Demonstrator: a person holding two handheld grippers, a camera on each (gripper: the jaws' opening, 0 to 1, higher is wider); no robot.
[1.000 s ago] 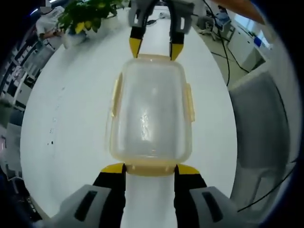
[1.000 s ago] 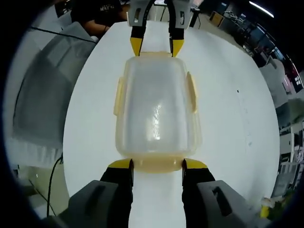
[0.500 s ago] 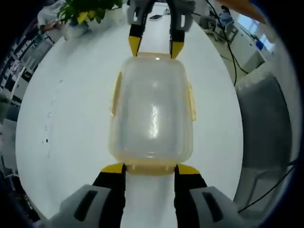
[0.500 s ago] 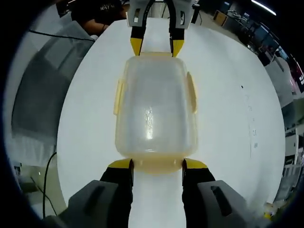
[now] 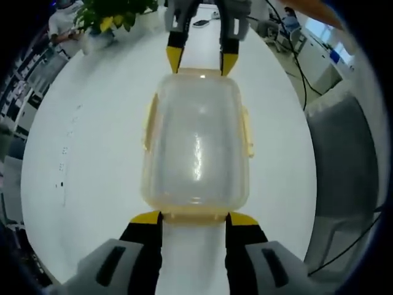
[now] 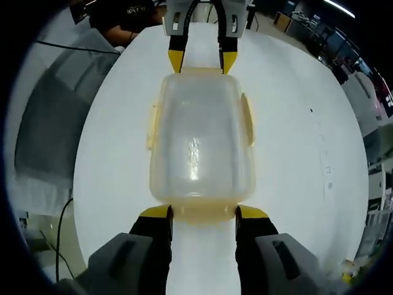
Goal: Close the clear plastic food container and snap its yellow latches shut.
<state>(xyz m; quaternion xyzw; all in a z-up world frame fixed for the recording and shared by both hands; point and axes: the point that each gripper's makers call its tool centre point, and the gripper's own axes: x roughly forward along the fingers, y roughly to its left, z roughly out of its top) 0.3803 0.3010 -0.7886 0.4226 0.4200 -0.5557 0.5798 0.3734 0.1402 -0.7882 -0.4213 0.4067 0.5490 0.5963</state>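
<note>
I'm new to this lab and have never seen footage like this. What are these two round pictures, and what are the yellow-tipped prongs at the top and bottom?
There is no robot: a person holds a two-fingered gripper in each hand, and each carries a fisheye camera looking along its own fingers. In the left gripper view, the left gripper rises from the bottom, and the right gripper faces it from the top. The right gripper view is the same scene from the opposite end.

Between them, on a white table, lies a clear plastic food container with its lid on and yellow latches along its edges. Each gripper's open fingers sit at one short end of it; nothing is lifted. A potted plant stands at the table's far end.
</note>
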